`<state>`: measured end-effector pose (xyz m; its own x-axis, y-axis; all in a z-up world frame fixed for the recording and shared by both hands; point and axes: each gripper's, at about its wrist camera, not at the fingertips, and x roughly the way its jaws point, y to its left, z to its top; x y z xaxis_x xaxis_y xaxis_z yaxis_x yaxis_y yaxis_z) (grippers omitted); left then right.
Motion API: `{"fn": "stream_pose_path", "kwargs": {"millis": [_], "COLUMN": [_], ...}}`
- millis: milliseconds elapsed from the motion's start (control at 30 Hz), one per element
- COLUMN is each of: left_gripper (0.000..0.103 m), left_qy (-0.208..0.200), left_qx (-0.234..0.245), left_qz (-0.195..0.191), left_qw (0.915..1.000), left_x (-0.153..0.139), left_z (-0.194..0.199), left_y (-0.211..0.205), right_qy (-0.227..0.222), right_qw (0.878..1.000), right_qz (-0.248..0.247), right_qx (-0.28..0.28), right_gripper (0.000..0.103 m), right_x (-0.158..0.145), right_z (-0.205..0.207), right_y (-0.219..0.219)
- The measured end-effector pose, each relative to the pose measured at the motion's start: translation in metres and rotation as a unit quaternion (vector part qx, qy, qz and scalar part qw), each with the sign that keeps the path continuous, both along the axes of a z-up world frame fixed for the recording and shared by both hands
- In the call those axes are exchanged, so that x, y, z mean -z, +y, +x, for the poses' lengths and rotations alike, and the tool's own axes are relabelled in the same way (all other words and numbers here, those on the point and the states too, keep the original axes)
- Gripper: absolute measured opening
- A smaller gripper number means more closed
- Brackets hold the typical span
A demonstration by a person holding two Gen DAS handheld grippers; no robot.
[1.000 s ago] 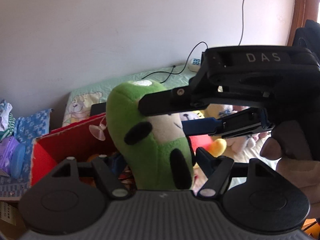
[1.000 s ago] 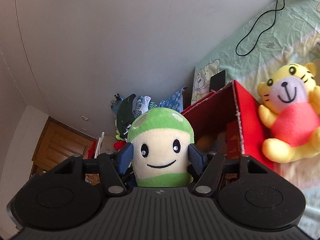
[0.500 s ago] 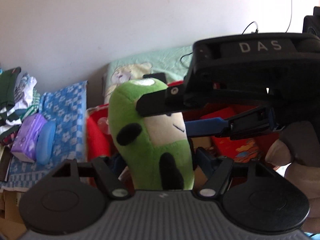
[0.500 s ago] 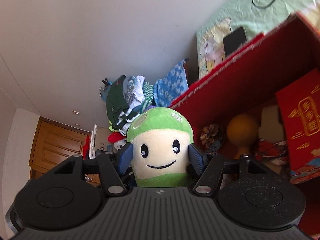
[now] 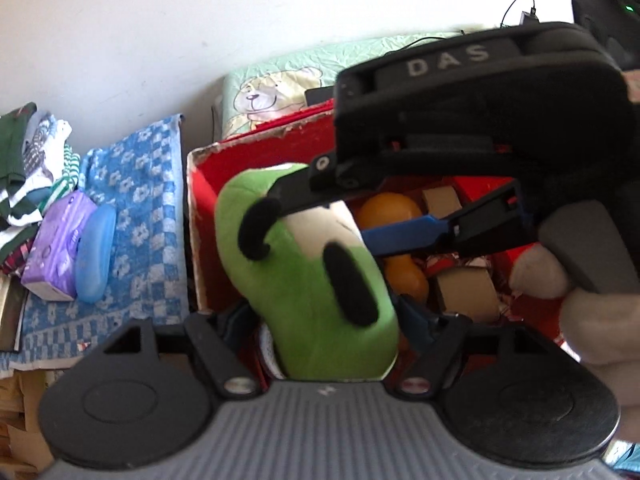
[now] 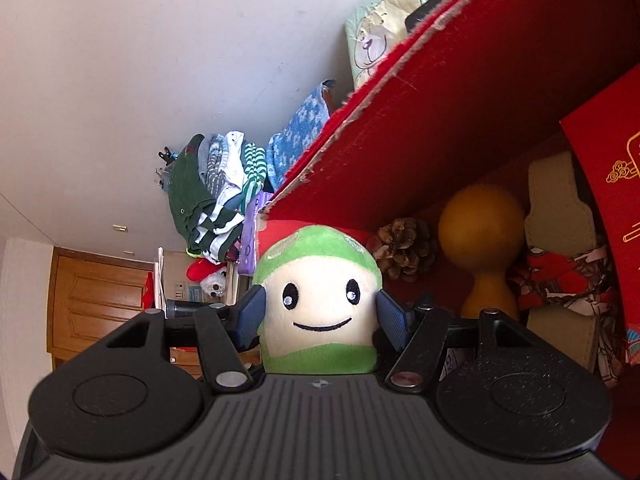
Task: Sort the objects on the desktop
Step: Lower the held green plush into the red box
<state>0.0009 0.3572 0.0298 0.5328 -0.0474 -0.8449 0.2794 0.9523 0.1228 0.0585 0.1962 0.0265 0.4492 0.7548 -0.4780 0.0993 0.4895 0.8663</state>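
Red cardboard made up the large open box, its frayed rim showing pale at the edges, and it filled most of both wrist views. Beside it lay a blue-and-white flowered towel with a purple tissue pack and a blue oval case on it. Inside the box sat an orange gourd-shaped ornament, a brown pine cone and a red packet with gold print.

Over the box's open top hung the green-and-cream plush mushroom with a stitched smile. The right gripper had its 2 blue pads pressed against the toy's cream cheeks, jaws part-way apart and clamped on it. From the left wrist view that same gripper, with a bare hand around its handle, reached in from the right.

The left gripper straddled the toy's green base. Its jaws were opening; the picture was blurred there, and its pads seemed to stand just clear of the plush.
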Motion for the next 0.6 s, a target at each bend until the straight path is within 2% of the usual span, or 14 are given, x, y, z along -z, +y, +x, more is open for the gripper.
{"fn": "stream_pose_path", "kwargs": {"millis": [133,200,367,467,600], "left_gripper": [0.079,0.086,0.083,0.081,0.076], "left_qy": [0.002,-0.012,-0.031,-0.029,-0.016], "left_qx": [-0.001,-0.005,-0.010,-0.019,-0.031], "left_qz": [-0.012,-0.011,-0.021,-0.017,-0.010], "left_qw": [0.9999,0.9999,0.9992,0.9993,0.9993], "left_x": [-0.006,-0.012,-0.022,-0.022,-0.019], "left_z": [-0.006,-0.012,-0.021,-0.020,-0.016], "left_y": [0.002,0.004,0.007,0.005,0.002], "right_qy": [0.017,0.021,0.027,0.026,0.019], "right_qw": [1.000,1.000,0.999,1.000,1.000], "right_qz": [0.000,0.005,0.024,0.010,0.017], "right_qx": [-0.002,-0.005,-0.007,-0.015,-0.009], "right_gripper": [0.066,0.066,0.066,0.066,0.066], "right_x": [0.005,0.007,0.011,0.007,0.003], "right_z": [0.003,0.002,0.001,-0.001,-0.004], "right_y": [0.000,-0.002,-0.003,-0.001,-0.006]}}
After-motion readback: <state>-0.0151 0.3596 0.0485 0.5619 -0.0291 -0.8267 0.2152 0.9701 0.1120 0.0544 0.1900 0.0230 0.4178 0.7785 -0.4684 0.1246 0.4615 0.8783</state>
